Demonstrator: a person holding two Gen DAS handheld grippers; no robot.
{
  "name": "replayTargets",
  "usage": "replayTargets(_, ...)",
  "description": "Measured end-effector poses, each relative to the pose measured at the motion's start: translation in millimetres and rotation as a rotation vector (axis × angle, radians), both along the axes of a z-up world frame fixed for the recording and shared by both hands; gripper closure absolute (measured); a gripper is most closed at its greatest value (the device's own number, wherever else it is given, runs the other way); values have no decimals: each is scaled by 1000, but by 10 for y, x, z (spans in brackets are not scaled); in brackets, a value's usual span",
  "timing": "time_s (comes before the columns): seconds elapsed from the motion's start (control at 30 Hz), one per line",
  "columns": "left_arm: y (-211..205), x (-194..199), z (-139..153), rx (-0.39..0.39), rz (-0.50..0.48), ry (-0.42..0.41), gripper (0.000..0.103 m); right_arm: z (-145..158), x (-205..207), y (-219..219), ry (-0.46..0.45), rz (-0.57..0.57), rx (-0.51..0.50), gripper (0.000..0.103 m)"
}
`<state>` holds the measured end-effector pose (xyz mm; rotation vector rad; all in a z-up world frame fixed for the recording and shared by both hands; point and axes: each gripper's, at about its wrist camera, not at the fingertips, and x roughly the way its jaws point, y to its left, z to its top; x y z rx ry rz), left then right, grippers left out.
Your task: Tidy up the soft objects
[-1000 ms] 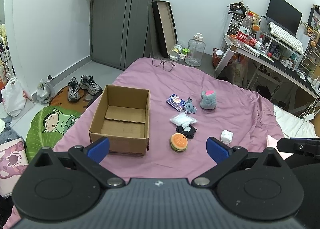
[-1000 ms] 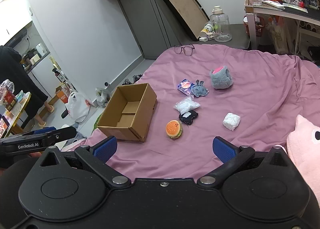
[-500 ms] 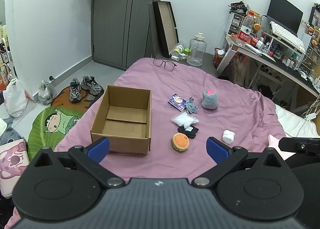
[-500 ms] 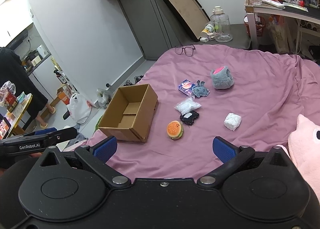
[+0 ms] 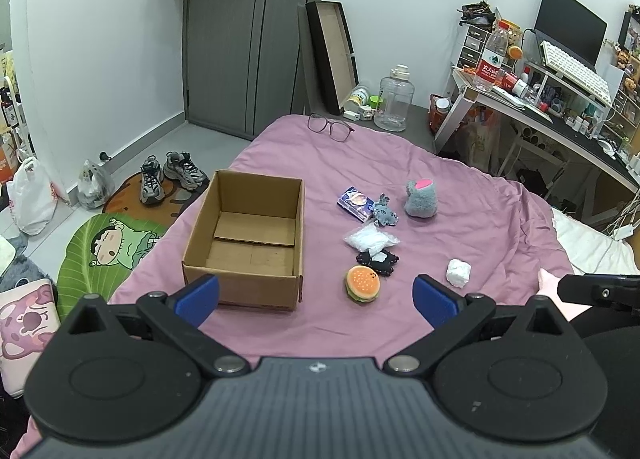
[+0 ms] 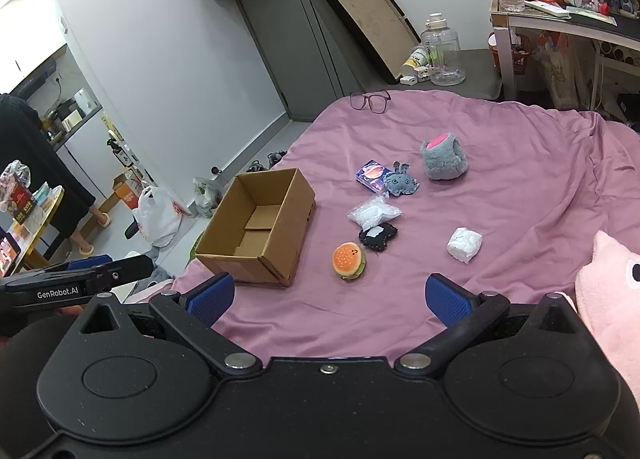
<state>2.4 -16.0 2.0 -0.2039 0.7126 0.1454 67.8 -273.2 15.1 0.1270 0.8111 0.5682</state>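
Note:
An open, empty cardboard box (image 5: 244, 235) (image 6: 260, 227) sits on the pink bedsheet. To its right lie a burger plush (image 5: 362, 283) (image 6: 349, 261), a black pouch (image 5: 378, 259), a clear bag of white stuff (image 5: 370, 238), a small grey plush (image 5: 385, 211), a grey-and-pink plush (image 5: 420, 199) (image 6: 444, 157), a blue packet (image 5: 355, 199) and a white wad (image 5: 459, 273) (image 6: 464, 245). My left gripper (image 5: 316, 299) and right gripper (image 6: 328, 299) both hang open above the bed's near edge, holding nothing.
Glasses (image 5: 331, 127) lie at the bed's far end. A pink plush pillow (image 6: 608, 299) is at the right. Shoes (image 5: 172, 175) and mats cover the floor on the left. A cluttered desk (image 5: 560, 107) stands at the right; a person stands at far left (image 6: 36, 163).
Both views have drifted slightly, so the box and toys sit a little higher and further right in frame. Nothing was picked up; both grippers stay open.

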Motion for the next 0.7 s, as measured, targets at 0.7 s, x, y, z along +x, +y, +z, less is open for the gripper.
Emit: replayTargets(0.7, 206, 370, -130, -28, -28, 70, 1, -172, 342, 47, 55, -23, 7, 0)
